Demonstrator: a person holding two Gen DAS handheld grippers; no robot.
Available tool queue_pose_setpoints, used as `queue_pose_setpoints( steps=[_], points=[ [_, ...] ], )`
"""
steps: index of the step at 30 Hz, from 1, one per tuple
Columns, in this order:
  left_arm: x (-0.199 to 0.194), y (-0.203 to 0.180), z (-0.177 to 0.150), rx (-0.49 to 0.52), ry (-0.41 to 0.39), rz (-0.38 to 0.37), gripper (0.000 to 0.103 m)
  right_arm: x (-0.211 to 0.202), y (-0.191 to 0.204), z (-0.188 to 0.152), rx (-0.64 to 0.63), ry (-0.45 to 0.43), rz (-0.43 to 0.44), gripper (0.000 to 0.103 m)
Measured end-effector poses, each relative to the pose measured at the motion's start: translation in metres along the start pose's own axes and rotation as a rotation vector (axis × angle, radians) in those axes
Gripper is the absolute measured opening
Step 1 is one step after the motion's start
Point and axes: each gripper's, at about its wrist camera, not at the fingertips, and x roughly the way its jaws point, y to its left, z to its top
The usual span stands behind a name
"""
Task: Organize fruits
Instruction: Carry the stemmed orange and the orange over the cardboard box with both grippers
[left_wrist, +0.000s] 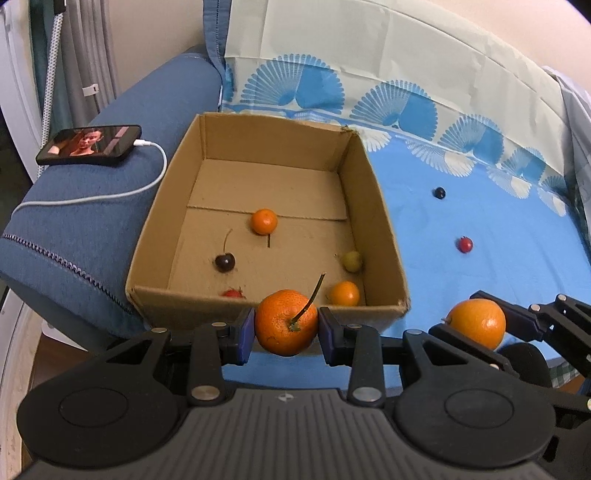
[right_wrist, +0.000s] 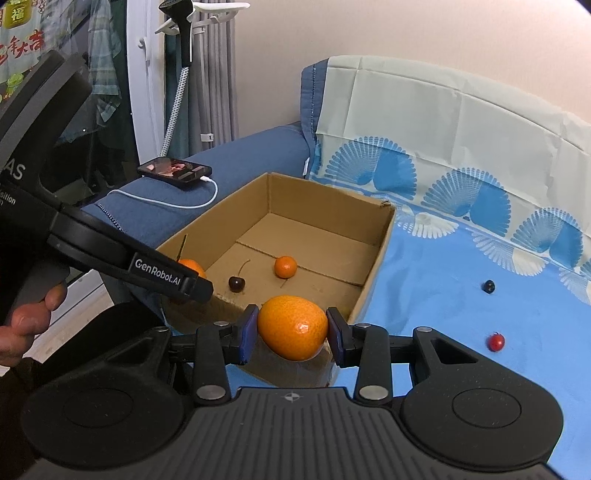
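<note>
My left gripper (left_wrist: 286, 326) is shut on a stemmed orange (left_wrist: 284, 323), held just before the near wall of the open cardboard box (left_wrist: 380, 229). My right gripper (right_wrist: 291, 328) is shut on a stemless orange (right_wrist: 291, 326) at the box's (right_wrist: 380, 254) near right corner; that orange also shows in the left wrist view (left_wrist: 476, 323). In the box lie a small orange (left_wrist: 264, 221), a dark cherry (left_wrist: 225, 261), a green fruit (left_wrist: 352, 261), a second small orange (left_wrist: 344, 293) and a red fruit (left_wrist: 232, 293), partly hidden. A red fruit (left_wrist: 464, 244) and a dark berry (left_wrist: 439, 192) lie on the blue cloth.
The blue patterned cloth (left_wrist: 480, 221) covers the sofa seat and back. A phone (left_wrist: 88, 144) with a white charging cable (left_wrist: 110, 195) lies on the blue armrest left of the box. A person's hand (right_wrist: 26, 321) holds the left gripper. A curtain and hanging clothes stand beyond the armrest.
</note>
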Motion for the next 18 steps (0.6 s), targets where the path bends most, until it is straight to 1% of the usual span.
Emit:
queue_pose_setpoints(
  steps=[6, 18],
  points=[
    [0.014, 0.008, 0.018, -0.02, 0.0, 0.013, 0.04, 0.023, -0.004, 0.01, -0.005, 0.008, 0.01, 0.041],
    [0.055, 0.032, 0.054, -0.048, 0.006, 0.048, 0.04, 0.084, -0.012, 0.033, -0.011, 0.028, 0.009, 0.041]
  ],
)
